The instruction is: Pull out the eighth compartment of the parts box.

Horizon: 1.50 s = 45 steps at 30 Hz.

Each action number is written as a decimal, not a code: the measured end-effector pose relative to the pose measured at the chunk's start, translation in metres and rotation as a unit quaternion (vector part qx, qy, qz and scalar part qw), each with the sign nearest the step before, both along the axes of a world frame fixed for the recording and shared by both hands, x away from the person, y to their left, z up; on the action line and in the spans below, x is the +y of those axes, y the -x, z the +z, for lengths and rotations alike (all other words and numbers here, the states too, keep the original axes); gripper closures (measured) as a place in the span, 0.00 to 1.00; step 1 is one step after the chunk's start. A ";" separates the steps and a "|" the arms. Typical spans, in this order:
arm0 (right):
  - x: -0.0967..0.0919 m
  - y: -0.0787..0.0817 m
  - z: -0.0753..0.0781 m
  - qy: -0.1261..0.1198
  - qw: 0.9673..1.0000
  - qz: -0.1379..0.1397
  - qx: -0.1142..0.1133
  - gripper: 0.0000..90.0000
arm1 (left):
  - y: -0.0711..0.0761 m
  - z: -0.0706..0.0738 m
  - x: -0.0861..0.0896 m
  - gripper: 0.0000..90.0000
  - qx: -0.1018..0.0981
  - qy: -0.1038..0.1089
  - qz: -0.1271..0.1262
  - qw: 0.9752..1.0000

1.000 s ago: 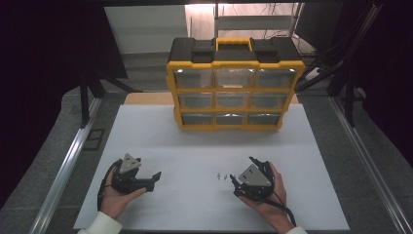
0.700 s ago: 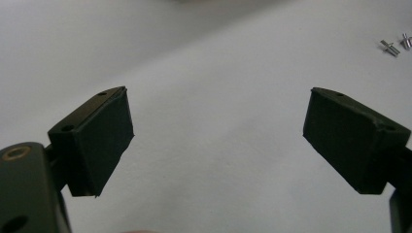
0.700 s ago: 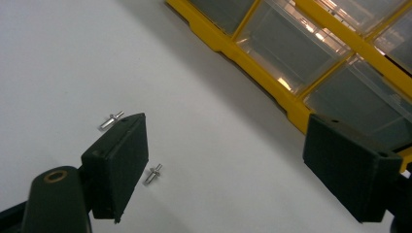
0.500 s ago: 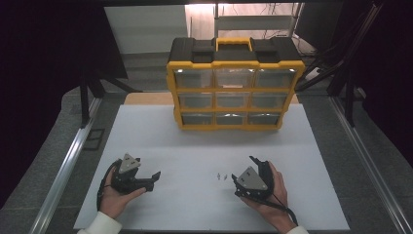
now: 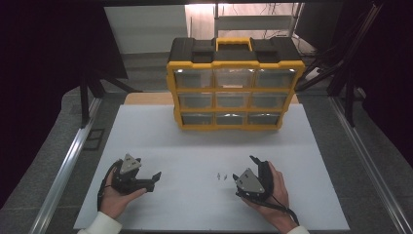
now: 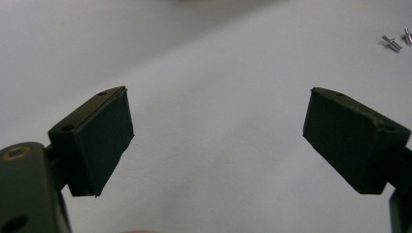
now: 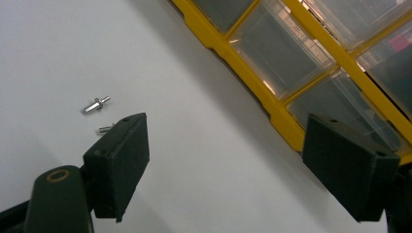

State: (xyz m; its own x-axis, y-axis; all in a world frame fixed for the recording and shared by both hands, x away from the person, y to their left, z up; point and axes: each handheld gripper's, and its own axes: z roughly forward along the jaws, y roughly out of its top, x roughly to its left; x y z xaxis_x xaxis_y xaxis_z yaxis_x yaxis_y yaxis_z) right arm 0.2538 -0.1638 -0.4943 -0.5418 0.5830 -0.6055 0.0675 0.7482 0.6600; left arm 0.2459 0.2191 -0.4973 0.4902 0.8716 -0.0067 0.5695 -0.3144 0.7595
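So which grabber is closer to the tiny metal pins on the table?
Right. The right gripper sits just beside the tiny metal pins, jaws open. The left gripper is farther off across the white table, its open jaws pointing toward them.

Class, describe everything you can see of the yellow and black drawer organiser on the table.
The drawer organiser stands upright at the far edge of the white table, front facing the person. It looks plastic: a yellow frame, a black top, a yellow carry handle. Nine see-through drawers sit in three rows of three, all shut. Contents cannot be told. Nothing touches it but the table.
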 end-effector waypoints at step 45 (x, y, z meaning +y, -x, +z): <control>0.014 0.006 -0.012 0.121 0.989 0.026 -0.083 0.19 | 0.001 -0.001 -0.002 0.13 0.000 -0.006 -0.003 1.000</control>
State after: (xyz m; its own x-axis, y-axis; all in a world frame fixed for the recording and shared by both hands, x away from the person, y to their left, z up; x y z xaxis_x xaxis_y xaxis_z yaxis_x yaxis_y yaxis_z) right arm 0.2481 -0.1495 -0.5067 -0.4489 0.3833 -0.8072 -0.0694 0.8857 0.4591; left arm 0.2450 0.2167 -0.4984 0.4954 0.8687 0.0044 0.5674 -0.3274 0.7555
